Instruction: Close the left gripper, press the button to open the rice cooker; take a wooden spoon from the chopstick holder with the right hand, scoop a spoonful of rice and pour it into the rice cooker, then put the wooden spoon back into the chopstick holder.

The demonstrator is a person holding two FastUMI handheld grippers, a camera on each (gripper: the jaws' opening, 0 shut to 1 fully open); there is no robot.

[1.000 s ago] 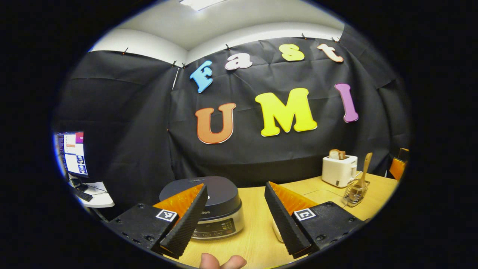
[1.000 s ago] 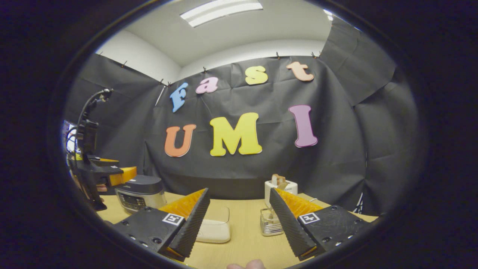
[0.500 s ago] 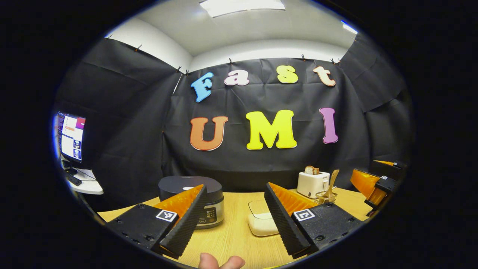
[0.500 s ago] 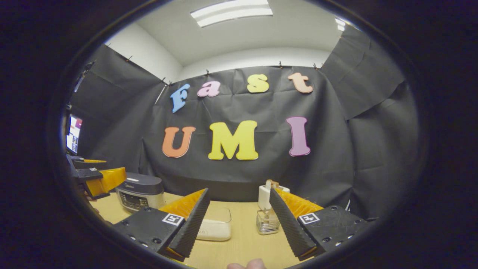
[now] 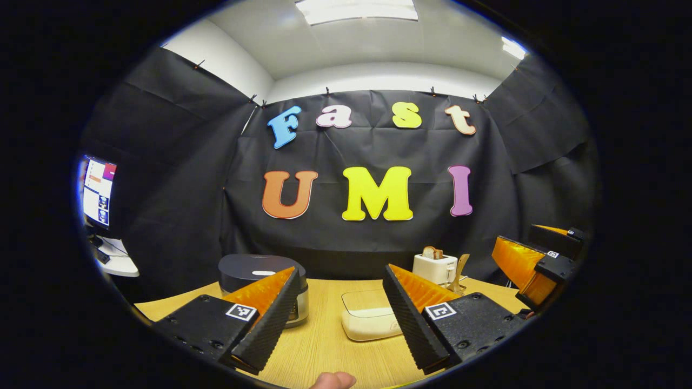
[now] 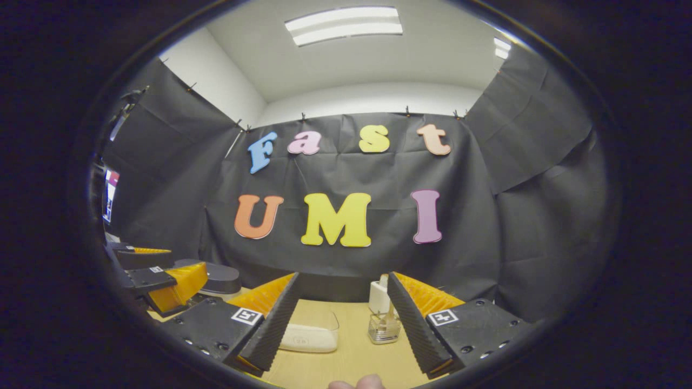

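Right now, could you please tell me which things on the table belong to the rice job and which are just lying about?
For the job:
rice cooker
wooden spoon
chopstick holder
rice container
left gripper, open
right gripper, open

Just lying about:
toaster
monitor

Bright ceiling light panel (image 6: 344,25) overhead, even indoor light, sharp focus, strong fisheye bending at edges

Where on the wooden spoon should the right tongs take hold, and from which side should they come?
Probably its handle, which rises above the holder beside the toaster. The bowl end sits inside the holder, so come from the front, above the rim, with the open right tongs, and lift upward.
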